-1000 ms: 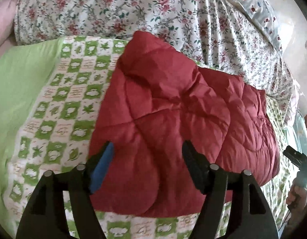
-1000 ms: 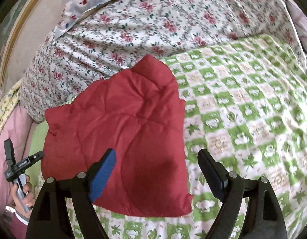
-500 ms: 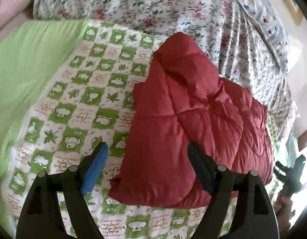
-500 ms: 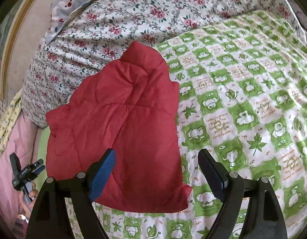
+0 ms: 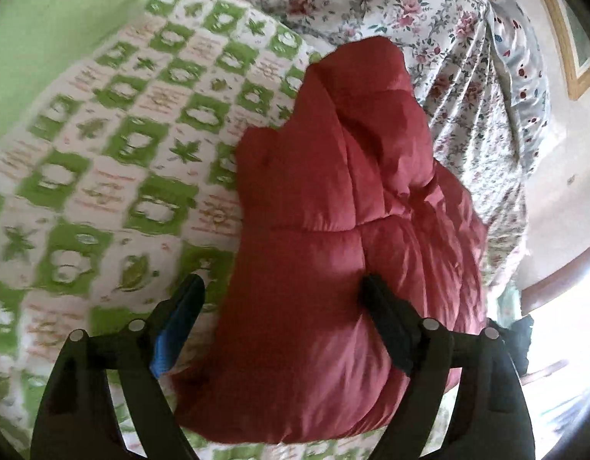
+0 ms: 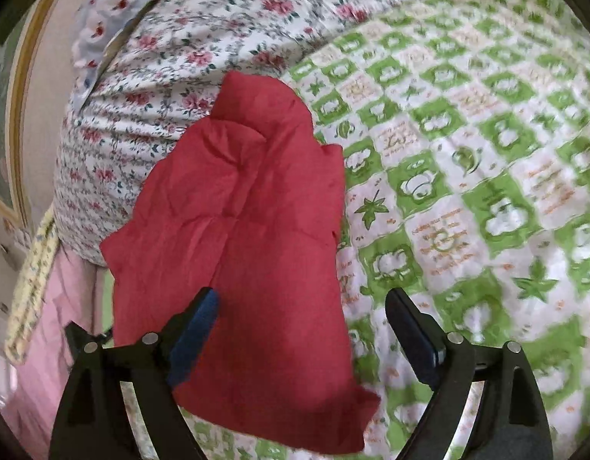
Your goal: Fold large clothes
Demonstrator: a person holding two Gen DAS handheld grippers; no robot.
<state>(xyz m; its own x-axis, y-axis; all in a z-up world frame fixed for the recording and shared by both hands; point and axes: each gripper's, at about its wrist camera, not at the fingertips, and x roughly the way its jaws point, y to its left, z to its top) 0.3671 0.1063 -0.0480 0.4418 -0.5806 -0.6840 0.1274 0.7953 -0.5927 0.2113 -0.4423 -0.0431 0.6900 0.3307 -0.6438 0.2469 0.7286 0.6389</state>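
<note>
A red quilted padded jacket lies folded in a bundle on a green and white checked bedspread. My left gripper is open and empty, hovering over the jacket's near left edge. In the right wrist view the same jacket lies flat with a loose corner at the near right. My right gripper is open and empty above the jacket's near right edge. Whether either gripper touches the cloth I cannot tell.
A floral quilt is bunched up behind the jacket and also shows in the right wrist view. A plain green sheet lies far left. A pink cloth lies at the bed's left side. Wall beyond.
Both grippers have moved closer to the jacket's near edge and turned; the jacket now fills more of each view. Both stay open. The jacket has not moved.
</note>
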